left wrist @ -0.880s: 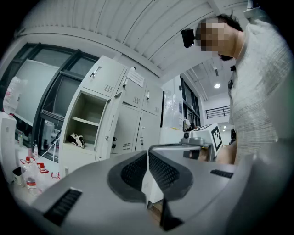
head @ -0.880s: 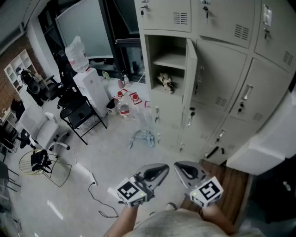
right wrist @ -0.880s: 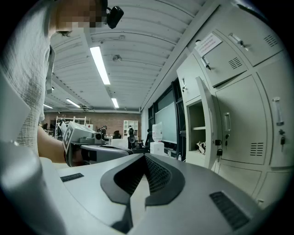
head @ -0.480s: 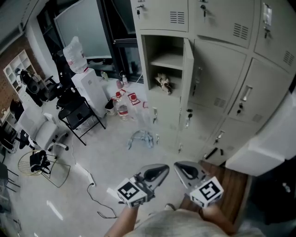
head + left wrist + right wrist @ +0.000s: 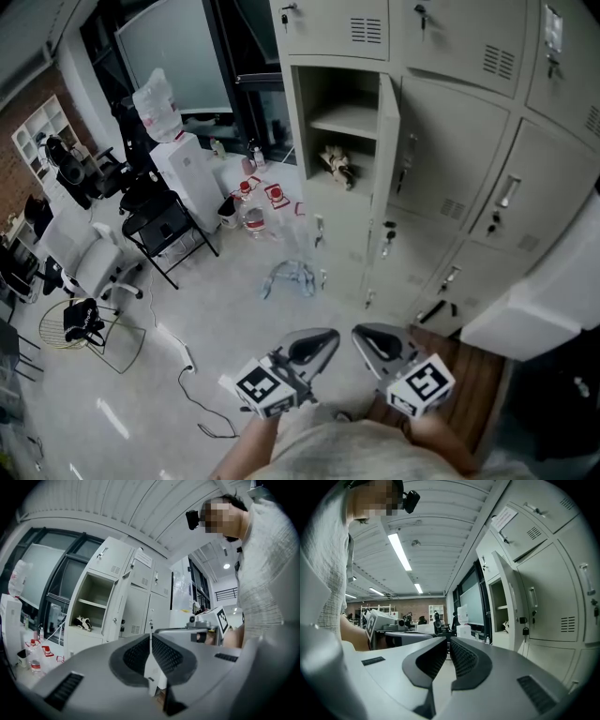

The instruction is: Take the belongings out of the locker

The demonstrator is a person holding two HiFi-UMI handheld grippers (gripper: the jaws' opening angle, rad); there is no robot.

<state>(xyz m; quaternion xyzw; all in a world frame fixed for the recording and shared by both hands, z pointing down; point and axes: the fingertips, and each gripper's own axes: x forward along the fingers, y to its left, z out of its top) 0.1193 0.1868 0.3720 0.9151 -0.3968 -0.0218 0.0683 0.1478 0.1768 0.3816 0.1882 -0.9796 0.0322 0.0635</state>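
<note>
One open, boxy metal locker [image 5: 337,89]

Belongings [image 5: 337,165] in locker [image 5: 328,94] too small to identify; neighbouring doors [image 5: 567,56] cropped at right

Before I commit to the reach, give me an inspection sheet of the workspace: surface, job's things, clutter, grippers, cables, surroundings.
Surface: pale floor, bare directly ahead of the grippers.
Job's things: locker compartment open, its door swung out; a small bundle of belongings on the lower level; upper shelf looks bare.
Clutter: bottles and red-white items on the floor left of the locker; a grey tangle in front of it.
Grippers: left gripper jaws together, empty; right gripper jaws together, empty; both well short of the locker.
Cables: power strip and black cable on the floor at left.
Surroundings: water dispenser, black chair, white chair, closed lockers.
</note>
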